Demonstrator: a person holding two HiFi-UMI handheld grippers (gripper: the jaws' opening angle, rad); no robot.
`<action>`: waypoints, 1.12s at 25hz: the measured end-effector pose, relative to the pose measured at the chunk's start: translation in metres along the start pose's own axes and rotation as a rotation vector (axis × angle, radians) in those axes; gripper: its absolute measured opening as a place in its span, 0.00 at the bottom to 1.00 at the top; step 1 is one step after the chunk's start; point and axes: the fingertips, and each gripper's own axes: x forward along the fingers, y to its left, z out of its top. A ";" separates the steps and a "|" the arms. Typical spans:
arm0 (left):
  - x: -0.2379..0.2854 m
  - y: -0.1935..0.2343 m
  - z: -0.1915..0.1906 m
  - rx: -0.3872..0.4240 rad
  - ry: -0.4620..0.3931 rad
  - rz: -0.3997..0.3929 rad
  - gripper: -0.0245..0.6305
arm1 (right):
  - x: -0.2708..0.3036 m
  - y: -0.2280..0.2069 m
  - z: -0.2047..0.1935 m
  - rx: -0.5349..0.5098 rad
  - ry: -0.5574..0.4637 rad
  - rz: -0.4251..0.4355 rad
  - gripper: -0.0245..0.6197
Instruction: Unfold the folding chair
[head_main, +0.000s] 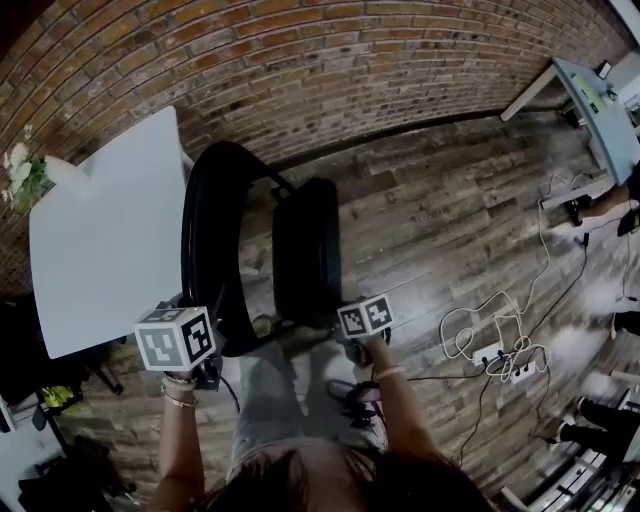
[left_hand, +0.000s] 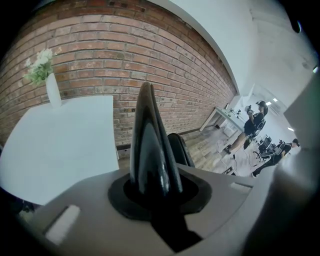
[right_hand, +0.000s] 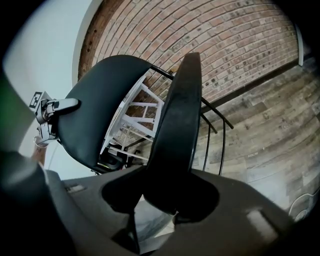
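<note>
A black folding chair stands partly folded in front of me on the wooden floor. Its curved backrest (head_main: 200, 235) is on the left and its seat (head_main: 308, 250) is tipped up on the right. My left gripper (head_main: 190, 352) is shut on the backrest's near edge (left_hand: 149, 145), which rises glossy between its jaws. My right gripper (head_main: 362, 335) is shut on the seat's edge (right_hand: 177, 130). In the right gripper view the backrest (right_hand: 97, 107) and the thin black frame rods (right_hand: 220, 145) show, with the left gripper (right_hand: 50, 112) on the backrest's rim.
A white table (head_main: 100, 230) with a vase of flowers (head_main: 25, 175) stands close left of the chair against the brick wall (head_main: 330, 60). Cables and a power strip (head_main: 505, 355) lie on the floor at right. A desk (head_main: 600, 110) and people stand further right.
</note>
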 end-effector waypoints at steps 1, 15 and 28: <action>0.001 -0.001 0.000 -0.003 -0.004 0.003 0.14 | -0.001 -0.003 0.000 0.000 -0.001 0.003 0.29; 0.010 -0.007 -0.005 -0.007 -0.015 -0.010 0.15 | -0.022 -0.041 -0.009 0.029 0.011 0.044 0.30; 0.022 -0.006 -0.006 -0.008 -0.033 -0.019 0.15 | -0.031 -0.078 -0.018 0.070 0.031 0.063 0.32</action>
